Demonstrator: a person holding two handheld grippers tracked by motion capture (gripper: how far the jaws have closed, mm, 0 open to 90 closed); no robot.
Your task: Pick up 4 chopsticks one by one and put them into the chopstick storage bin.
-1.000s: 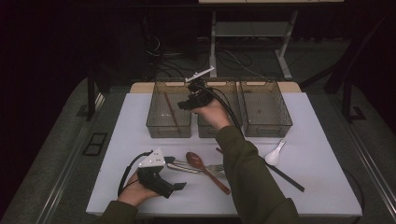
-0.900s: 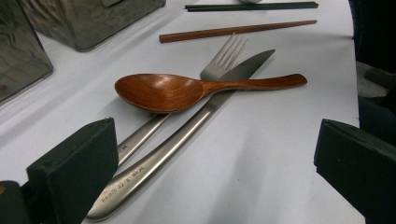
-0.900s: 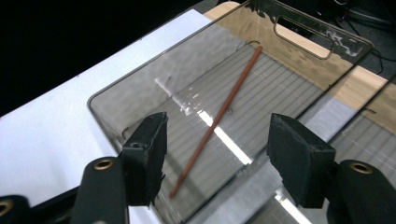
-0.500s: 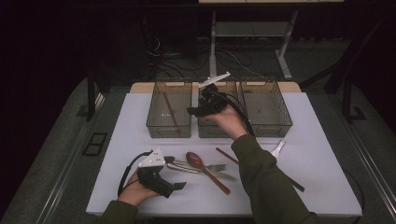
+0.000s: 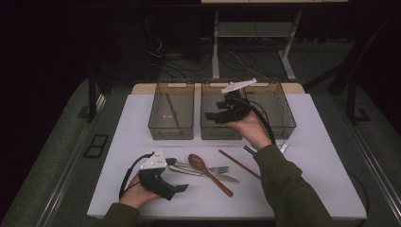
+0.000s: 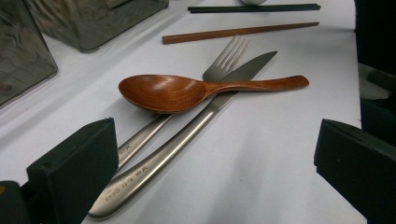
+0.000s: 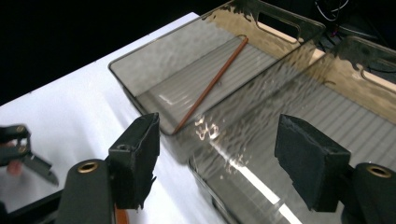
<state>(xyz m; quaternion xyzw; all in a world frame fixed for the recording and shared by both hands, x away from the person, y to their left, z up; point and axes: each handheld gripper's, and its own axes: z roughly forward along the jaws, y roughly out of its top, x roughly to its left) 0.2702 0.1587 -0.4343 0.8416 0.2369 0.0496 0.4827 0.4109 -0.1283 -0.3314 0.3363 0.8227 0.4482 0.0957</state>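
Brown chopstick (image 7: pixel 212 84) in left bin (image 7: pixel 154 60); right gripper (image 7: pixel 217 154) empty.

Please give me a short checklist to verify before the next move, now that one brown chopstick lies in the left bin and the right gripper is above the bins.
1. Right gripper jaws open and empty: ok.
2. Brown chopstick lies fully inside the left bin: ok.
3. Second brown chopstick free on the table, nothing on top: ok.
4. Left gripper open, resting clear of the wooden spoon: ok.
5. Spoon lies across the fork and knife, so they cannot be lifted alone: not ok.
6. Middle bin has room: ok.
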